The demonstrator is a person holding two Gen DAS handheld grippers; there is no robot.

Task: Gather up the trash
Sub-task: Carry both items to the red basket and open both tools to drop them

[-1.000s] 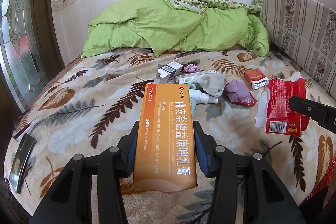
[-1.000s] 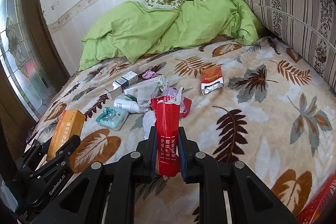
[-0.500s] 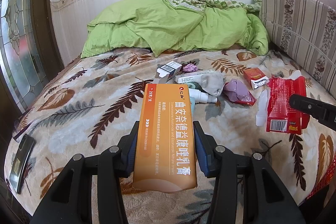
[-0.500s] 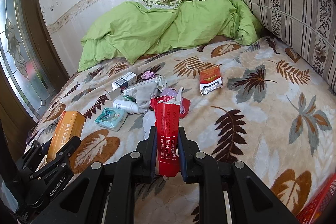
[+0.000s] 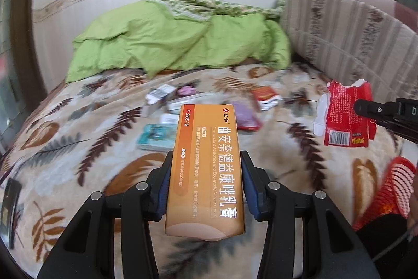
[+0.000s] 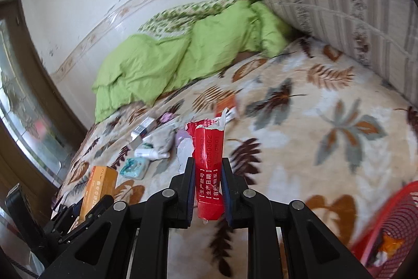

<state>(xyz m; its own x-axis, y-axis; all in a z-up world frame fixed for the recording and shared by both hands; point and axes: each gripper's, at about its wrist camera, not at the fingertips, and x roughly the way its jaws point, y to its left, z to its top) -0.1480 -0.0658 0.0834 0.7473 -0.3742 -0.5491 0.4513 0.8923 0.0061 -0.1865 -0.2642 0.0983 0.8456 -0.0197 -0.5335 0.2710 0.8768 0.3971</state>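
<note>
Left wrist: orange box [image 5: 206, 169] clamped lengthwise, pointing forward; red wrapper [image 6: 209, 169] likewise.

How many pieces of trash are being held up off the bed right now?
2. An orange medicine box is clamped in the left gripper, and a torn red wrapper in the right gripper. More litter lies on the bed.

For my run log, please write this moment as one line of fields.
left gripper: shut on orange box | right gripper: shut on red wrapper | red basket: lower right | other trash: on bed
</note>
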